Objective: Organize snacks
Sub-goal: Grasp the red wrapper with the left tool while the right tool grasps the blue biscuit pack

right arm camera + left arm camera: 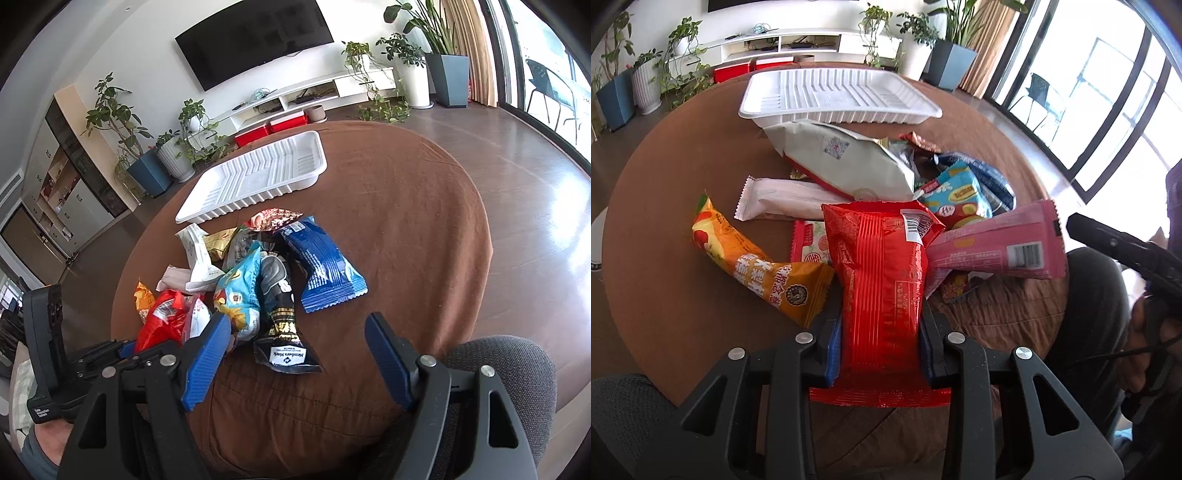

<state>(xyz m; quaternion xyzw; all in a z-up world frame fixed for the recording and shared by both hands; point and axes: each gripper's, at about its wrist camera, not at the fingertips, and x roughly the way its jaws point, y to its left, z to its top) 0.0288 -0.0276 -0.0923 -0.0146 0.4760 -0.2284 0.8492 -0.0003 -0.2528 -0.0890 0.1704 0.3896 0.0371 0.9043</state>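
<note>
My left gripper (881, 332) is shut on a red snack packet (882, 266), its blue pads pinching the packet's lower half at the near edge of the pile. The same red packet (159, 325) shows at the lower left of the right wrist view. My right gripper (297, 325) stands open above the table's near side, with a black packet (284, 332) lying on the cloth below its gap, untouched. The empty white ribbed tray (750, 110) (192, 218) sits beyond the pile.
Loose snacks lie on the round brown-clothed table (406, 221): an orange packet (757, 266), a pink one (1001, 243), a white bar (783, 199), a large white bag (842, 158), a blue packet (325, 269). A grey chair back (509, 369) stands at the near edge.
</note>
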